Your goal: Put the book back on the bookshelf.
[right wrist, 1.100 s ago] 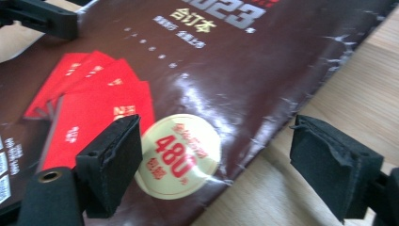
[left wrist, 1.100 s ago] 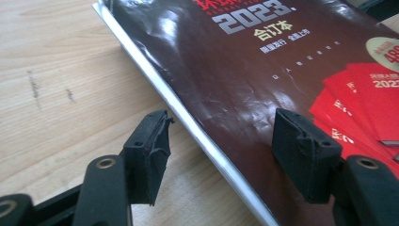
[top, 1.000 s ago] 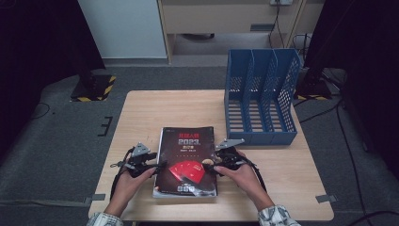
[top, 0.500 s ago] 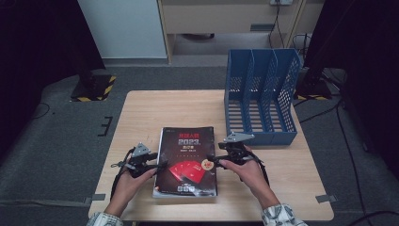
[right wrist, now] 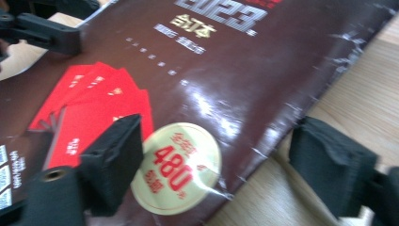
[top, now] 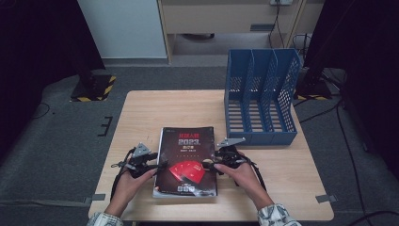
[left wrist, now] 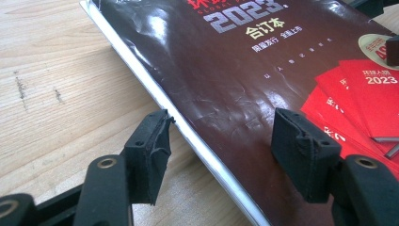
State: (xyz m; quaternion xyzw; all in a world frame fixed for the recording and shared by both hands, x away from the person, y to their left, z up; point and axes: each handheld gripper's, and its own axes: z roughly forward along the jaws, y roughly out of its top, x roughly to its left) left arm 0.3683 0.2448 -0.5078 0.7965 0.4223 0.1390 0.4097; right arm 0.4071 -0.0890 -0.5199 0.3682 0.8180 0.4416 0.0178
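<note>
A thick dark book (top: 186,160) with red cards and "2023" on its cover lies flat on the wooden table (top: 155,113). My left gripper (top: 157,165) is at the book's left edge. In the left gripper view this gripper (left wrist: 223,125) is open: one jaw touches the white page edge and the other hovers over the cover (left wrist: 226,61). My right gripper (top: 207,165) is at the book's right edge. Seen in its own view, the right gripper (right wrist: 221,136) is open and astride that edge, one jaw by a gold sticker (right wrist: 176,167). Its jaws have just been opening slightly.
A blue three-slot file rack (top: 261,94) stands at the table's back right, just beyond the right hand. Bare wood lies left of and behind the book. Cables trail from both grippers towards the table's near edge.
The right gripper drew slightly away to the right, then came back in to the book's right edge. The left gripper and the book have stayed put.
</note>
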